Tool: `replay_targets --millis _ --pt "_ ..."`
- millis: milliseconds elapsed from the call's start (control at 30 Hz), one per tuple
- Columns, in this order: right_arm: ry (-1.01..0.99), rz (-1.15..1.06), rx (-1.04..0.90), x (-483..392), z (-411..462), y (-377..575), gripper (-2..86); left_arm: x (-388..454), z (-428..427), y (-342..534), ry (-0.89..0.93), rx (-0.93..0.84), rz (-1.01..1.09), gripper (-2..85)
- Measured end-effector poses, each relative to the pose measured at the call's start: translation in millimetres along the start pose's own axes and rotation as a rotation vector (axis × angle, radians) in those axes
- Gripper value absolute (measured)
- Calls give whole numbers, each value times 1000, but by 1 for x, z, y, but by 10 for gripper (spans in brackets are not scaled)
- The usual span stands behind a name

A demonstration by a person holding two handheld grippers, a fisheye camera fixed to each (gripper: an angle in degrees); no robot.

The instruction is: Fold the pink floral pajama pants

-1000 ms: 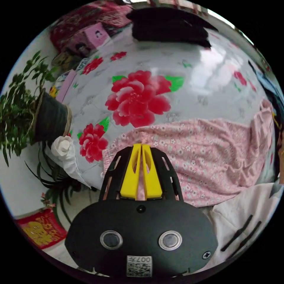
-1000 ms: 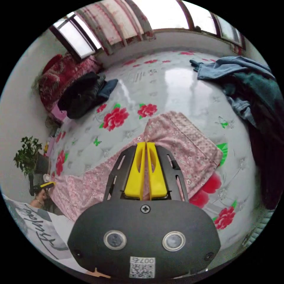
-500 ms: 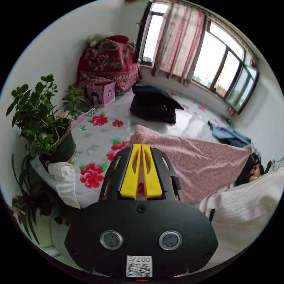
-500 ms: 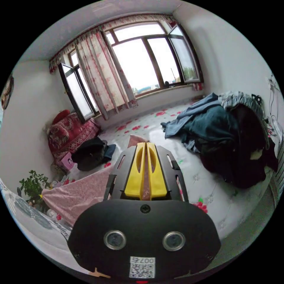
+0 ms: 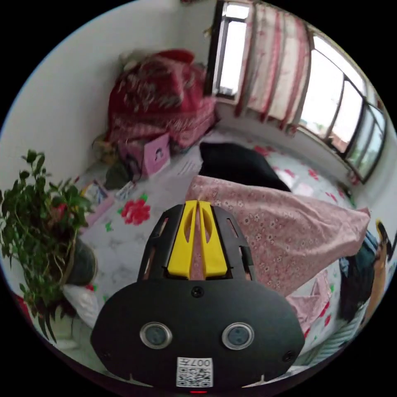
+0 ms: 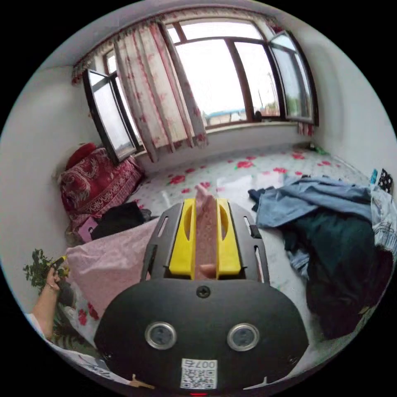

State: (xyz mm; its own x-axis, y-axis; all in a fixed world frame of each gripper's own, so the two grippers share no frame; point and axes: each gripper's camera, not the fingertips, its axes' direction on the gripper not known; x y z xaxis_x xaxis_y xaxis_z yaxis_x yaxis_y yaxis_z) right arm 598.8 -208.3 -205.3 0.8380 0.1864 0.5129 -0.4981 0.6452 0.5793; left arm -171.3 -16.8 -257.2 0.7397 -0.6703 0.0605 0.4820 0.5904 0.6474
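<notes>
The pink floral pajama pants (image 5: 289, 231) hang stretched in the air above the flowered bed sheet (image 5: 120, 252). My left gripper (image 5: 197, 203) is shut on one end of their upper edge, with pink cloth showing between the yellow jaws. The right gripper (image 6: 205, 200) is shut on the other end, a thicker bunch of cloth filling its jaws. In the right gripper view the pants (image 6: 111, 260) run left to the left gripper (image 6: 59, 261), held in a person's hand. A lower part of the pants droops toward the sheet (image 5: 310, 302).
A potted plant (image 5: 37, 231) stands at the bed's near left. A black clothes pile (image 5: 240, 165), a pink box (image 5: 157, 153) and red bedding (image 5: 161, 99) lie behind. Blue and dark clothes (image 6: 331, 223) are heaped on the right, with windows (image 6: 215, 82) beyond.
Both grippers have risen, keeping their hold, and lifted the pants off the sheet, so the cloth now hangs taut between them. Both cameras have tilted up toward the windows.
</notes>
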Motion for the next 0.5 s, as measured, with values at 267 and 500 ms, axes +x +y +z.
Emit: replay_targets --millis 267,500 --pt "125 111 -411 90 41 226 82 -68 84 146 -114 -257 -29 -4" --pt "159 409 -477 165 17 297 87 -100 118 171 71 -326 -157 76"
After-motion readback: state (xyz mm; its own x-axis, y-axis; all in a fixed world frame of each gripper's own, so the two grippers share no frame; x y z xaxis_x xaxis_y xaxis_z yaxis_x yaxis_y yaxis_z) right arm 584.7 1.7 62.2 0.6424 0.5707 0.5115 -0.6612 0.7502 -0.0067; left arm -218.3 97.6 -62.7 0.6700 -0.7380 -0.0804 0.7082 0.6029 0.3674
